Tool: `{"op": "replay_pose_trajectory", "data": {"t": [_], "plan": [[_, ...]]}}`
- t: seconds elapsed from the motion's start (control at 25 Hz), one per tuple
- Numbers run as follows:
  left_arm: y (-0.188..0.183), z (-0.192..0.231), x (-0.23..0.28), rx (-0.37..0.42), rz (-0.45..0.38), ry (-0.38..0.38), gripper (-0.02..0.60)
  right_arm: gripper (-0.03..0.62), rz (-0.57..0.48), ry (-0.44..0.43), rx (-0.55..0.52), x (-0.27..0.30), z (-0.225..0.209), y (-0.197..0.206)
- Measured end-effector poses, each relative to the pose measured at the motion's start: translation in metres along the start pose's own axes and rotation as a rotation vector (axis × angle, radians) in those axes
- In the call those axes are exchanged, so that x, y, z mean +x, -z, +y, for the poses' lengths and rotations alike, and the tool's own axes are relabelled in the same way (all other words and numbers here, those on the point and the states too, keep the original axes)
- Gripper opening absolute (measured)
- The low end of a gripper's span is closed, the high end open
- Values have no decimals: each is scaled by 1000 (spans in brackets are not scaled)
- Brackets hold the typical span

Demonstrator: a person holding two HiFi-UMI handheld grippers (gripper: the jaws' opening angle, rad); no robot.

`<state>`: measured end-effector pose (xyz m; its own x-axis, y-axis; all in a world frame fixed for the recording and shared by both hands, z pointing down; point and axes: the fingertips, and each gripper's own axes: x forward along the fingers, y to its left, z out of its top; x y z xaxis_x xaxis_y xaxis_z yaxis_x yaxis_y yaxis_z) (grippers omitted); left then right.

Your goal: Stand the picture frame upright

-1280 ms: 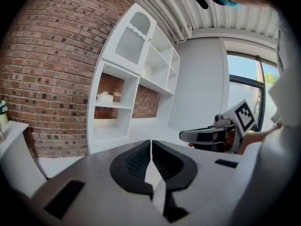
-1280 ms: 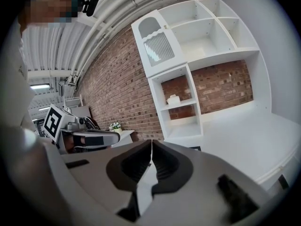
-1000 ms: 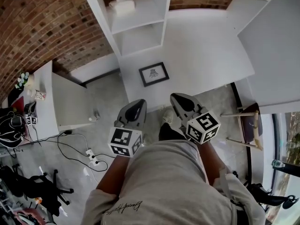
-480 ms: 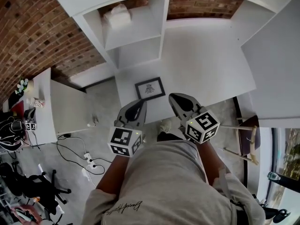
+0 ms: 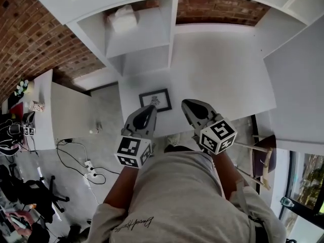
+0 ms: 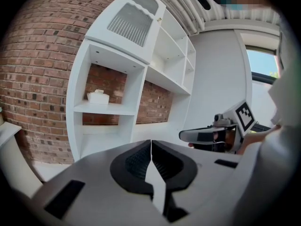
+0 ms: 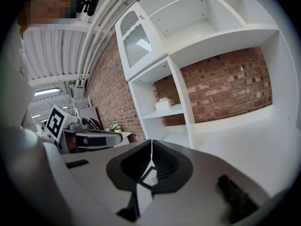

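Observation:
A small black picture frame (image 5: 155, 100) lies flat on the white desk (image 5: 217, 70), near its front left corner. My left gripper (image 5: 150, 108) hangs just over the desk's front edge, its tip right in front of the frame, jaws shut and empty. My right gripper (image 5: 188, 104) hovers to the frame's right, also shut with nothing in it. In the left gripper view the left gripper (image 6: 151, 146) points at the shelves, with the right gripper (image 6: 207, 135) beside it. In the right gripper view a corner of the frame (image 7: 150, 177) shows below the shut right gripper (image 7: 151, 149).
A white shelf unit (image 5: 147, 34) stands on the desk's back left, with a white box (image 5: 123, 19) on a shelf. Behind it is a brick wall (image 5: 30, 39). A side table (image 5: 38, 110) stands left, cables (image 5: 88, 166) lie on the floor, a wooden stool (image 5: 260, 158) stands right.
The desk and frame have drawn closer in the head view; the frame now sits right at the left gripper's tip. Both grippers stay shut and level.

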<state>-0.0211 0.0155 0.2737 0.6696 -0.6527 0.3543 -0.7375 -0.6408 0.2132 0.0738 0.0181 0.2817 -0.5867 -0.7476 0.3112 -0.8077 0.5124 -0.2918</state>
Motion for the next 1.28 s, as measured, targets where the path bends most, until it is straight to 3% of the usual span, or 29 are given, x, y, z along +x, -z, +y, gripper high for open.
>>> {"op": "replay_pose_trajectory", "data": {"t": [0.56,0.72,0.84,1.28], "plan": [[0,1,24,-19,18,-39,18,29,11,-44,19,-1,-31,3],[-3,3,23,-9,1,2,20,29,48,-44,16,9,-32,9],[0,6,23,14,22,18,20,29,67,-38,20,15,-30,11],[20,56,25,-39,89,-13,18,29,105,37,49,44,-38,22]]}}
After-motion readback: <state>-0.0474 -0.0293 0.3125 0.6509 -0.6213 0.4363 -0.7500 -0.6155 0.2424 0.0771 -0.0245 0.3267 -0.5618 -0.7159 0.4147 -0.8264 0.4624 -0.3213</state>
